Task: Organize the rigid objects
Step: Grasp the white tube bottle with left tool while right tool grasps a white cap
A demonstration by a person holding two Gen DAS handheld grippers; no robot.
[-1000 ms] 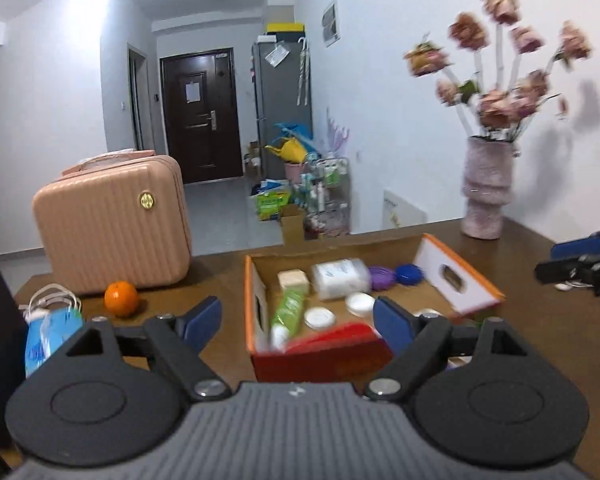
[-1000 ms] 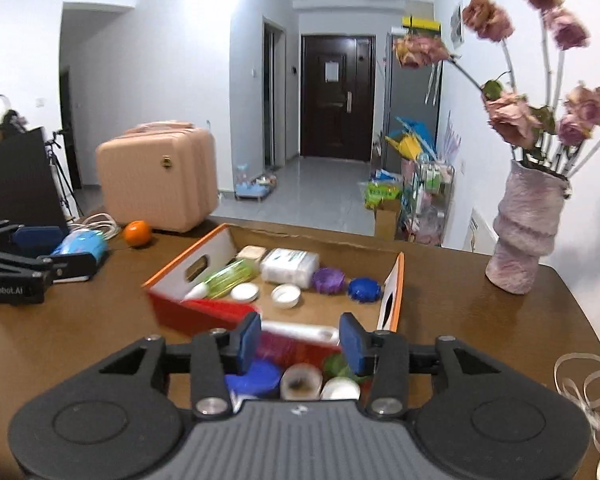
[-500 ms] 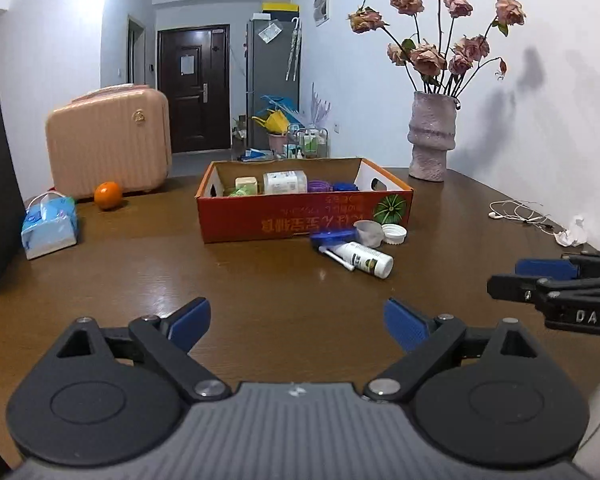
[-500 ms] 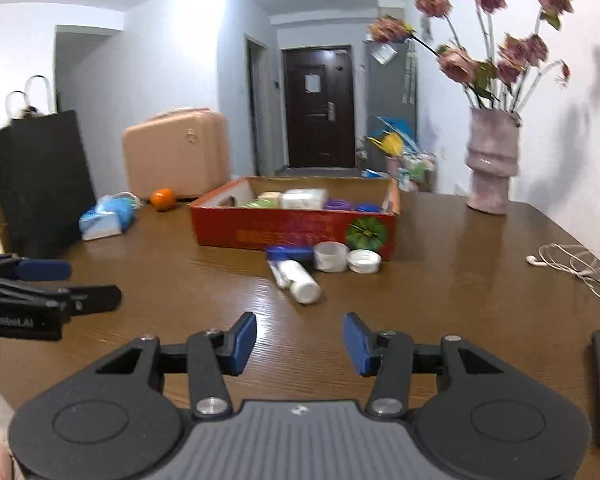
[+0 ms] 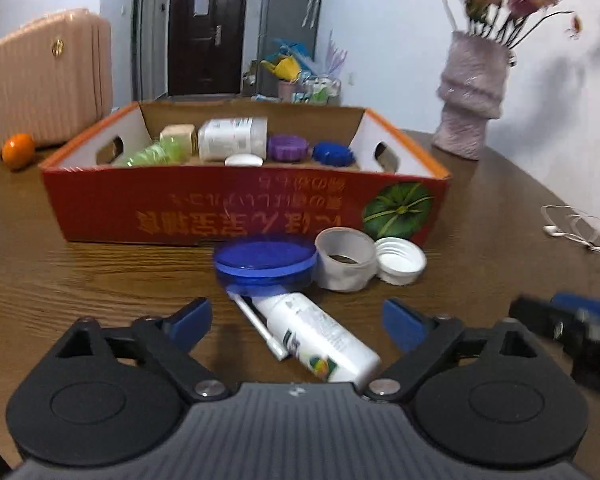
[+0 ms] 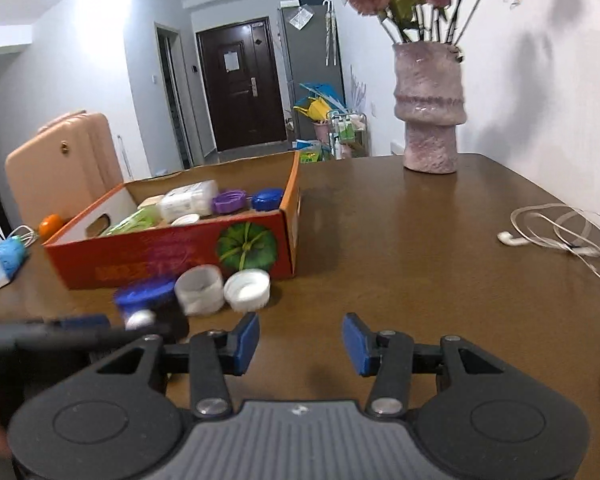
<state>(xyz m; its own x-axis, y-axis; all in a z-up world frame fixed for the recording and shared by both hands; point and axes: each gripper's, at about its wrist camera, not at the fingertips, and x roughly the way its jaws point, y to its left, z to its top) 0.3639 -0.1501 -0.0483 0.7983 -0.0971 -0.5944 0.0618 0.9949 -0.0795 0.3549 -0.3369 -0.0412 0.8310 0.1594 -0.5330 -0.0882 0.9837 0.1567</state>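
A red cardboard box (image 5: 244,204) (image 6: 172,256) on the brown table holds a white bottle (image 5: 234,138), a green tube (image 5: 150,156), a purple lid (image 5: 288,148) and a blue lid (image 5: 332,154). In front of it lie a blue lid (image 5: 266,262) (image 6: 144,296), a white tape roll (image 5: 346,258) (image 6: 200,290), a white cap (image 5: 400,260) (image 6: 247,290) and a white spray bottle (image 5: 316,338). My left gripper (image 5: 298,322) is open, its fingers on either side of the spray bottle. My right gripper (image 6: 300,340) is open and empty, right of the white cap.
A pink vase (image 5: 470,104) (image 6: 430,116) with dried flowers stands at the back right. White earphones (image 6: 560,232) lie at the right. A pink suitcase (image 5: 40,80), an orange (image 5: 18,150) and a blue tissue pack (image 6: 4,258) are at the left.
Both grippers have moved forward towards the box. The left one now straddles the spray bottle; the right one has come close to the white cap.
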